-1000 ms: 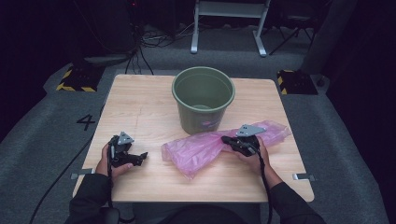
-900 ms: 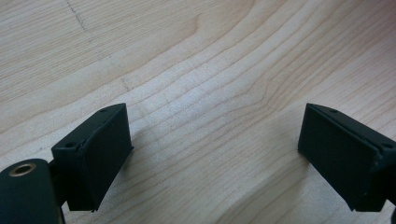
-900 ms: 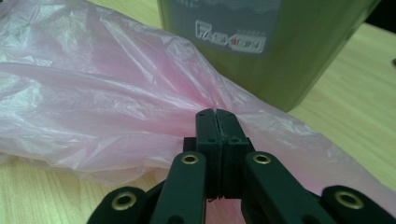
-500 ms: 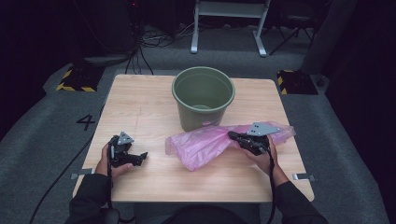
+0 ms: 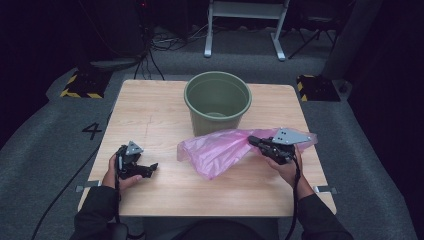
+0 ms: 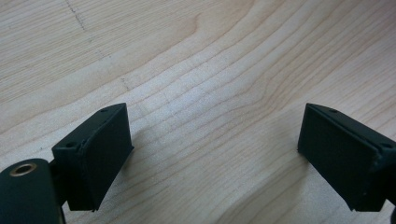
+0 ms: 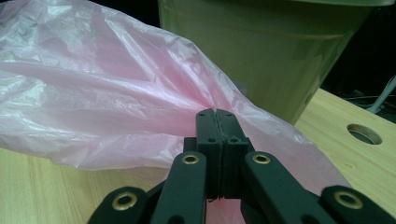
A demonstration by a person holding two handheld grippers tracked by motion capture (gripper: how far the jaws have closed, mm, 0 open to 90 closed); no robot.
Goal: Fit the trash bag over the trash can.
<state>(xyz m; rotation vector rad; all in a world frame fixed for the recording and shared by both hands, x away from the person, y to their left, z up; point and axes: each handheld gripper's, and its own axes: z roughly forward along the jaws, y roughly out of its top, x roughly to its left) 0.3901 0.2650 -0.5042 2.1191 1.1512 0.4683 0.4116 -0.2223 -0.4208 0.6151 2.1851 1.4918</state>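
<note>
My right gripper is clenched on the pink bag and has lifted it vs a sec ago; bag now hangs bunched just in front of the green bucket. Left gripper unmoved on the table, jaws apart, nothing between.

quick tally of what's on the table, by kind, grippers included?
Green bucket: 1
Pink plastic bag: 1
Grippers: 2, the left gripper open over bare table, the right gripper shut on the bag
Total: 4
</note>
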